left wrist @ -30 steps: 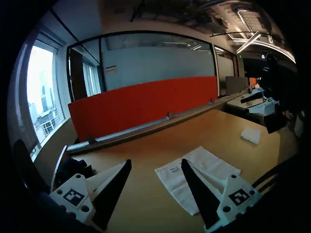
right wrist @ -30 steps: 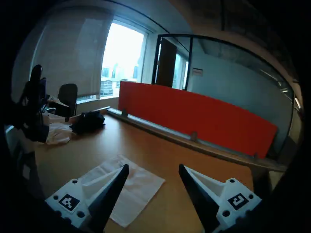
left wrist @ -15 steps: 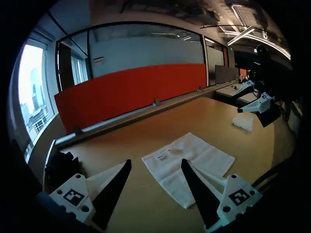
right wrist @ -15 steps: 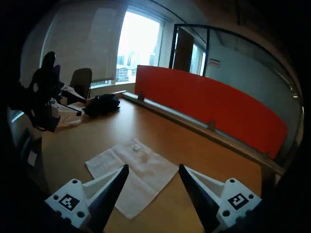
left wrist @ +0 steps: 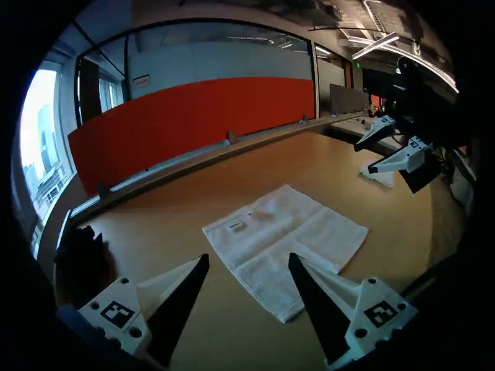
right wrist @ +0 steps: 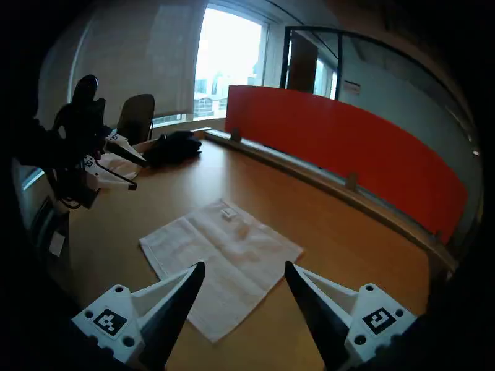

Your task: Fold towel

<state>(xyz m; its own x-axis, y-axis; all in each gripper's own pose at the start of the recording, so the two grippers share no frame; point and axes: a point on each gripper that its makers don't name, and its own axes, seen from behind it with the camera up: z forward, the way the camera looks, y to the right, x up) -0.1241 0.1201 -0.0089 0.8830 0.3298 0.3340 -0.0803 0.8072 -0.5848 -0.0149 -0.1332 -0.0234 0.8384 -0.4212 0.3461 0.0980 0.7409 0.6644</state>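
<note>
A wooden counter (left wrist: 179,204) runs across an office, with a long red divider (left wrist: 198,117) along its far edge and a bright window (right wrist: 229,62) beyond.

Nearest in the left gripper view, the left tool (left wrist: 247,256) hangs above the counter's near side, its fingers spread wide with nothing between them. The towel (left wrist: 291,232) lies flat and unfolded just ahead of it and a little to the right. It sits corner-on like a diamond, and its near corner comes down beside the tool's right finger. A small tag (left wrist: 235,226) sits on the towel's left part.

In the right gripper view, the right tool (right wrist: 244,264) is likewise spread apart and empty. From here the same towel lies just ahead and slightly left, its near corner reaching in between the fingers.

So the towel lies between the two tools, which face it from opposite sides, well apart. Neither looks clearly closer. It looks almost square from these angles, and I cannot tell which side is the longer. Folding probably starts with each tool dropping to a near corner or edge on its own side.

Farther off, a crumpled white cloth (left wrist: 380,177) lies at the right end of the counter and a black bag (right wrist: 173,147) at the left end.
</note>
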